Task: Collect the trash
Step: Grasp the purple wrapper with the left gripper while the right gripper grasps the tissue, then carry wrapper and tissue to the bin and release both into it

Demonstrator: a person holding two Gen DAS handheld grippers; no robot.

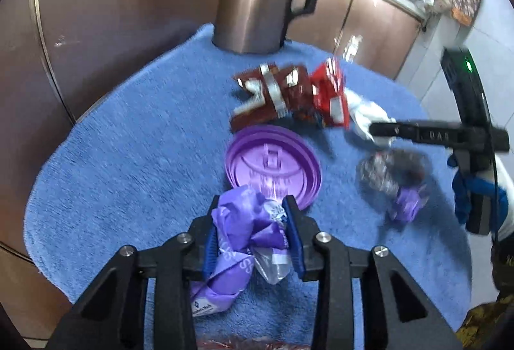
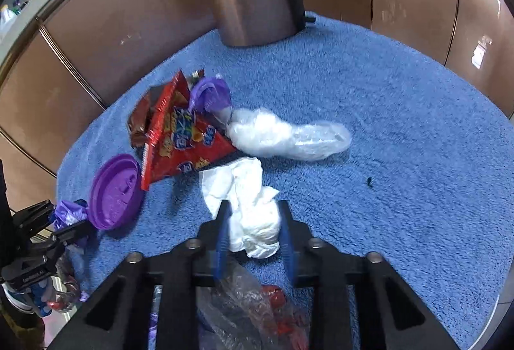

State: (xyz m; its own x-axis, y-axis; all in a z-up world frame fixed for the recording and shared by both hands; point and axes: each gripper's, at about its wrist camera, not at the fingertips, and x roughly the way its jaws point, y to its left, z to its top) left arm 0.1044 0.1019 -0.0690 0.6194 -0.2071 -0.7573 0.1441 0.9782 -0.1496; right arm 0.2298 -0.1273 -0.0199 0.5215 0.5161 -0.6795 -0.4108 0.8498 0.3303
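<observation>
Now both tongs grip trash on the blue towel-covered surface (image 2: 401, 125): left tongs (image 1: 253, 234) clenched on crumpled purple plastic wrapper (image 1: 244, 228), right tongs (image 2: 253, 231) on crumpled white tissue (image 2: 253, 215). Grasp step; next, lift both w/o dropping, carry to bin — none in view.

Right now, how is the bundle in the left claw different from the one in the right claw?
The purple wrapper is glossy printed plastic; the white tissue is plain soft paper. The wrapper lies beside the purple lid; the tissue lies near the red snack bag. Both are crumpled and pinched between blue pads on the blue towel.
</observation>
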